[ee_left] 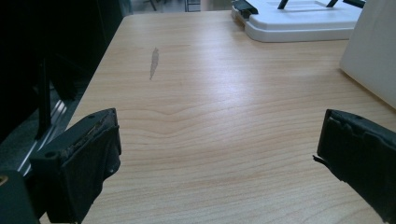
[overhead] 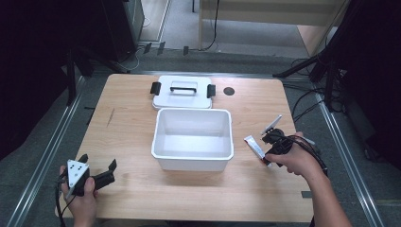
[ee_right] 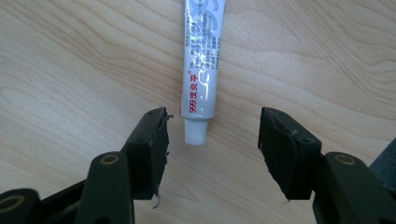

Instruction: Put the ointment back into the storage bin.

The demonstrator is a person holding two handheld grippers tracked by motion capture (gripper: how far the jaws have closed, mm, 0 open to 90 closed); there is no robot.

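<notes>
**Right gripper open over the tube, left gripper idle at the table's near corner**

The wooden table (overhead: 127, 113) carries everything. At its middle stands the white bin (overhead: 193, 161), open-topped and with nothing visible inside. Its white lid (overhead: 182, 97), with a black handle and black clips at both ends, lies flat just behind it, touching or nearly touching the bin's far rim.

Your left gripper (overhead: 108, 173) rests low over the near left corner of the table, well apart from the bin, with its jaws spread wide; in the left gripper view (ee_left: 219, 158) only bare wood lies between them, the lid and the bin wall showing at the far right.

Your right gripper (overhead: 265, 152) sits to the right of the bin, tilted down at the small white tube (overhead: 254, 146). In the right gripper view (ee_right: 212, 140) its jaws stand apart, gripping nothing. The tube (ee_right: 201, 60) lies flat on the wood with red print along its body, its white cap end pointing between the jaws, nearer the left one and touching neither.
</notes>
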